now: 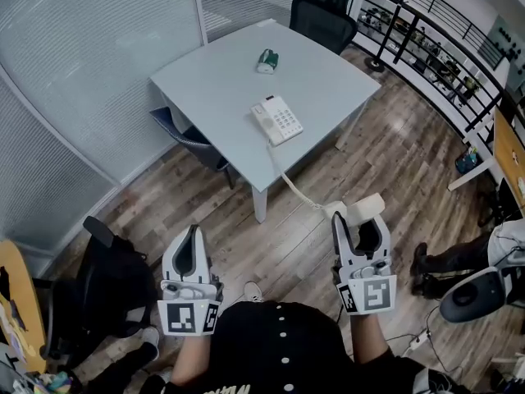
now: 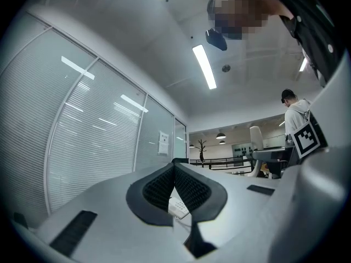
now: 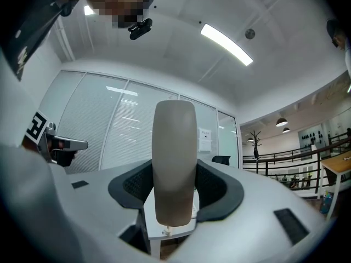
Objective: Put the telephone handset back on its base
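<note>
between right gripper [image 3: 174,171] fingers [image 3: 218,188]; handset [image 3: 174,152] upright; cord end [image 3: 165,232] down

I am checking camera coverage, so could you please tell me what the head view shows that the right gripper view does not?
Only the head view shows the whole coiled cord, from the telephone base on the table to the handset, and a green object farther back. Only the right gripper view shows the pads pressing both sides of the handset, and the ceiling lights. Both show the right gripper holding the handset and the glass wall.
</note>
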